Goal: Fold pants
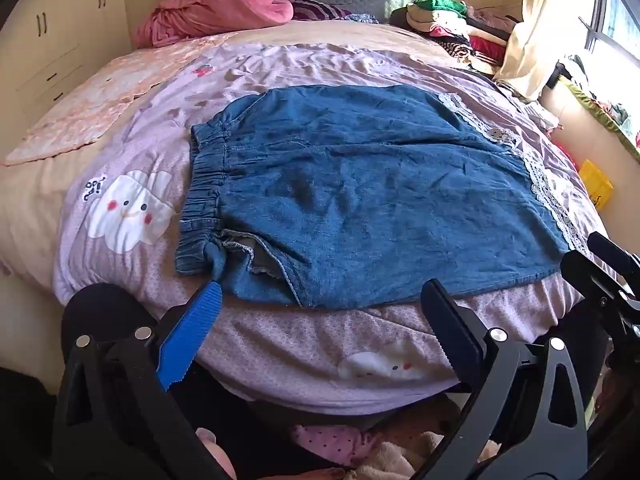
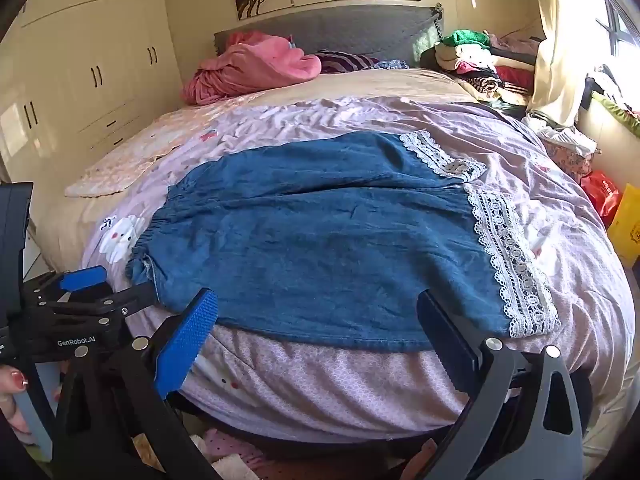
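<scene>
Pants: blue denim pants (image 1: 360, 196) lie flat on the bed, crosswise, near its front edge; the elastic waistband (image 1: 204, 196) points left and the legs run right.
Lace trim: white lace (image 2: 508, 256) edges the leg ends on the right side of the denim.
Waist corner: the near corner of the waistband is turned up, showing the inner seam and a pale lining, just beyond the left gripper's blue finger.
Bed cover: a pale purple quilt (image 1: 280, 344) with white cartoon faces lies under the pants and hangs over the front edge of the bed.
Left gripper: the left gripper (image 1: 320, 308) has its fingers spread wide at the near hem; the blue pad (image 1: 192, 332) reaches the waist corner, and whether it touches the cloth cannot be told. It holds nothing.
Right gripper: the right gripper (image 2: 316, 312) is also spread wide, holding nothing, its two fingers reaching the near edge of the pants toward the lace end.
Hand: a hand (image 2: 12, 392) with red-painted nails shows at the left edge of the right wrist view, below the left gripper.
Background: a pink blanket (image 2: 256, 68) is heaped by the grey headboard, a pile of clothes (image 2: 476, 60) sits at the far right corner, and cream wardrobe doors (image 2: 96, 60) stand on the left.
</scene>
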The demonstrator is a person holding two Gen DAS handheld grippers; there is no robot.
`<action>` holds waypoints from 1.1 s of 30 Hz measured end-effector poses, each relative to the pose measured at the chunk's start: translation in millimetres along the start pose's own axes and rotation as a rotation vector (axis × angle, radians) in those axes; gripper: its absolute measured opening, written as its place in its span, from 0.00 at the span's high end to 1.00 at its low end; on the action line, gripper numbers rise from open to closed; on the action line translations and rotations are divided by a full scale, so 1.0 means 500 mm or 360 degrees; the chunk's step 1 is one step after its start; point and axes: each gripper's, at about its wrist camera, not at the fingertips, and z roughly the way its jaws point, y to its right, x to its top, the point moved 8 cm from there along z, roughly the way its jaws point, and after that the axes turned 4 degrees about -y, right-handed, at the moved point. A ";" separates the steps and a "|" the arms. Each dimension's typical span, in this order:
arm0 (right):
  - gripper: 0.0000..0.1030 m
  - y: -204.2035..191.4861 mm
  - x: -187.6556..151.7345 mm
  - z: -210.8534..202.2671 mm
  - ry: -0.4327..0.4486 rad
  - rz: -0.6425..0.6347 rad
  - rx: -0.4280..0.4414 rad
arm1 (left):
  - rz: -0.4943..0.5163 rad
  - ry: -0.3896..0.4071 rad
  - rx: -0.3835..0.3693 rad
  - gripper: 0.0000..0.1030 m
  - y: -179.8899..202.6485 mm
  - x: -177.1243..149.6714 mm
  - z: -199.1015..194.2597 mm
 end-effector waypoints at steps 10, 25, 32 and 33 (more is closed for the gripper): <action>0.04 0.003 0.000 -0.002 -0.0003 0.0014 0.0007 | 0.0002 -0.0001 0.0004 0.09 0.000 0.000 0.001; 0.04 -0.007 0.002 -0.018 0.0009 -0.0001 -0.0006 | 0.0002 0.0003 0.0005 0.09 0.000 0.003 -0.005; 0.04 -0.006 0.001 -0.017 0.0011 -0.0002 -0.0007 | 0.0004 0.0010 0.0006 0.09 0.001 0.007 -0.007; 0.04 -0.006 0.001 -0.017 0.0009 -0.0003 -0.0006 | 0.0005 0.0010 0.0008 0.09 0.001 0.006 -0.006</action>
